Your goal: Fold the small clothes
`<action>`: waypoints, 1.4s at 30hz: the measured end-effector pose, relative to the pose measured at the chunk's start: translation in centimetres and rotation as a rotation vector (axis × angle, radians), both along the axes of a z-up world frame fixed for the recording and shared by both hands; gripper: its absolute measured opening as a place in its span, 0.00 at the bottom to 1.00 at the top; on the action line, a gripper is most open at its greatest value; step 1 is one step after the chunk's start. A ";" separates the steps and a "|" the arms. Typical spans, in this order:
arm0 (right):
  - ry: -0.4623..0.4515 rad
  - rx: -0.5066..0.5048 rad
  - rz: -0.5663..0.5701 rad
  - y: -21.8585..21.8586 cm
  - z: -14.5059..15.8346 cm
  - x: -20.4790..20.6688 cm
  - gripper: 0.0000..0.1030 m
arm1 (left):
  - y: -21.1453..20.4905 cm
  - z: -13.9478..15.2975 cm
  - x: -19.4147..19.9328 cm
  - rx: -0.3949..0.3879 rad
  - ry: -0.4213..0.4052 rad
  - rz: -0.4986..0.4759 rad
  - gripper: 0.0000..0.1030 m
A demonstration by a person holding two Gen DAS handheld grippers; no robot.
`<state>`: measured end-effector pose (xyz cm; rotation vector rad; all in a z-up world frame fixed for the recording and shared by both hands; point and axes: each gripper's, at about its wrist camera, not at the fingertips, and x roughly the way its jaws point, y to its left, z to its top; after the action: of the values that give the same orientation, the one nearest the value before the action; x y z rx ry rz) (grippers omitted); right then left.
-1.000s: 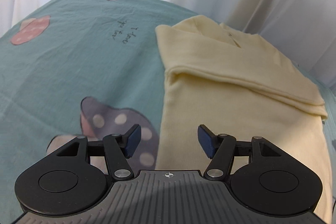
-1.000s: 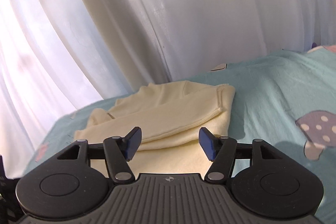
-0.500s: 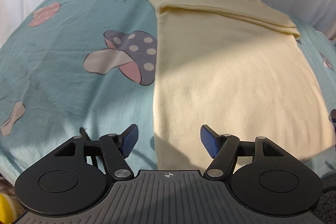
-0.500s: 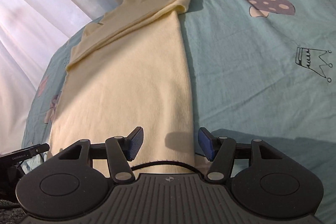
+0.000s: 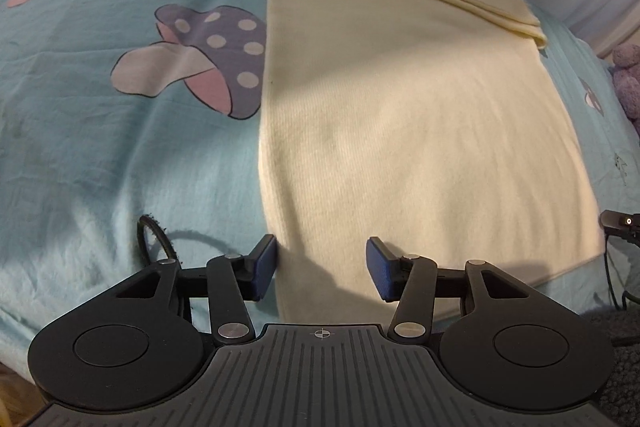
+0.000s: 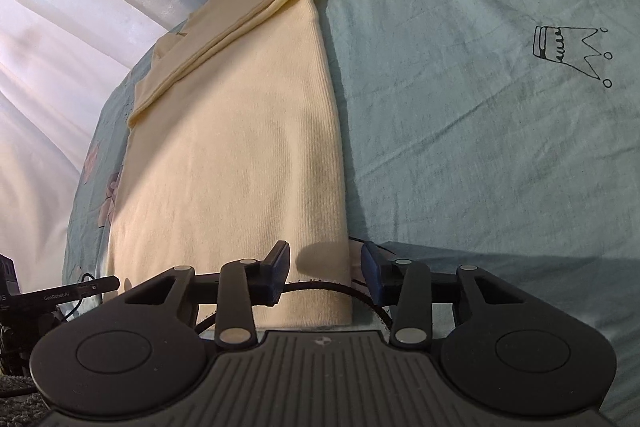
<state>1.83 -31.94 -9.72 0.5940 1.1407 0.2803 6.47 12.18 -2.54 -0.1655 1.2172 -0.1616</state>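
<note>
The garment [image 5: 420, 115] was pale yellow. The bedsheet [image 5: 100, 155] was teal, printed with a purple white-dotted mushroom [image 5: 212, 55] at ten o'clock.

We see two wrist fisheye views, each looking steeply down along its own fingers from close above the bed's near edge. Left view sits over the yellow garment [image 5: 420, 131] near-left corner; right view over its near-right corner [image 6: 240, 155]. Both share the garment, teal sheet [image 5: 100, 147] and far curtain [image 6: 60, 27].
</note>
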 end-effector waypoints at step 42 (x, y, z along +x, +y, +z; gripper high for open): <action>-0.360 -0.214 -0.087 1.5 2.8 13.9 0.25 | 4.0 1.1 14.1 -0.099 -0.347 0.165 0.18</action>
<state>15.71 -30.41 -6.92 0.3835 0.7829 0.1779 20.62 16.22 -1.43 -0.3101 0.8461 -0.1014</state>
